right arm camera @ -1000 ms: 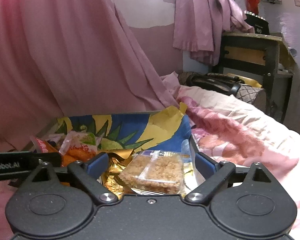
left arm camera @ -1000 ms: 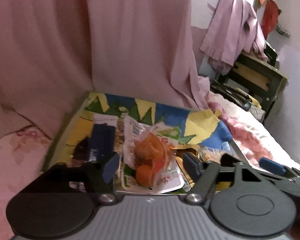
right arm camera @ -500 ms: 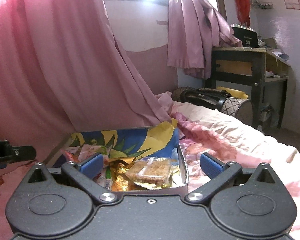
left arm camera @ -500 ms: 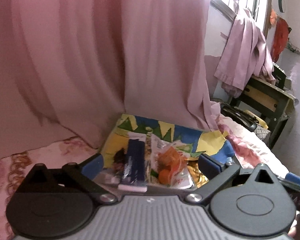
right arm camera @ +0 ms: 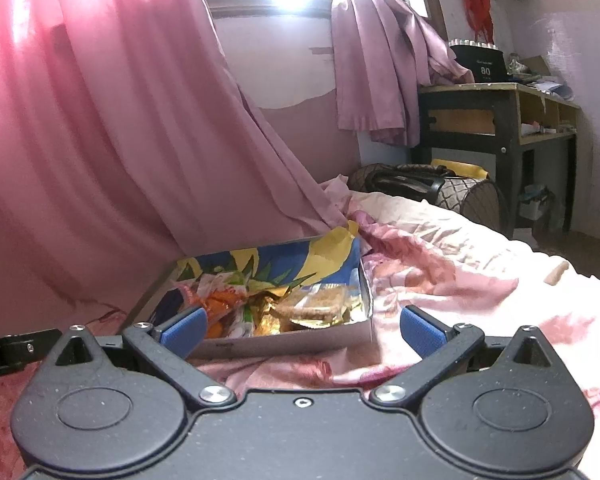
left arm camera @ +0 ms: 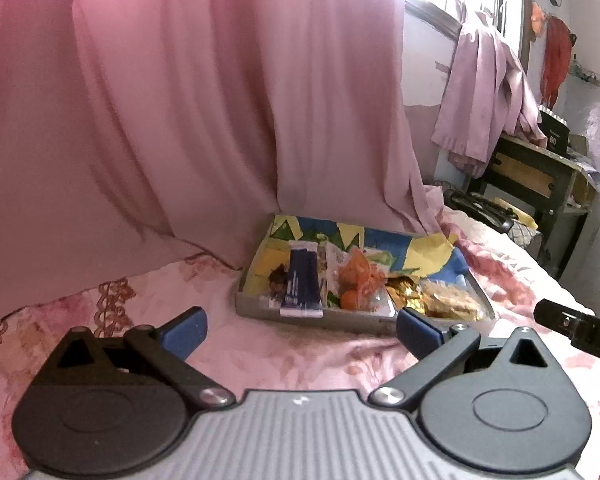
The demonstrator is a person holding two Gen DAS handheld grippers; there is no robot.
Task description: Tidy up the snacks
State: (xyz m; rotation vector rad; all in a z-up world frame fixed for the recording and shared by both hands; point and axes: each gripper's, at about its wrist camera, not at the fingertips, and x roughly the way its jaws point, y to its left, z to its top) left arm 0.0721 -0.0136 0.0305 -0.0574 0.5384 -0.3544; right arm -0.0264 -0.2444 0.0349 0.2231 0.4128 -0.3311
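From the left wrist view, your left gripper [left arm camera: 300,330] hangs with its jaws spread wide and empty above the pink floral bedspread [left arm camera: 260,352], just short of the shallow grey tray lined with blue-and-yellow printed paper [left arm camera: 312,314], which sits on the bed against the hanging pink curtain [left arm camera: 180,100]. In the tray, from left to right, lie a dark blue flat packet with a white end [left arm camera: 302,286], a clear bag of orange snacks [left arm camera: 356,282], a crumpled gold foil wrapper [left arm camera: 404,294] and a clear-wrapped pale crumbly cake [left arm camera: 452,304]. The snacks look gathered already, so judge this as a checking or finishing step: if you tidy further, take the blue packet from above along its long edges, since its white end overhangs the near rim and could tip out if nudged. The black body of the other tool [left arm camera: 580,332] enters at the far right, so keep the two apart. From the right wrist view, your right gripper [right arm camera: 302,330] is likewise open and holding nothing, low over the bedspread just before the tray's near right corner [right arm camera: 356,330]. The cake [right arm camera: 320,302] rests on the gold wrapper [right arm camera: 272,320] nearest you; squeeze it gently if you lift it, for it looks brittle. Approach over the rim, not against it, as the light tray would probably slide on soft bedding.
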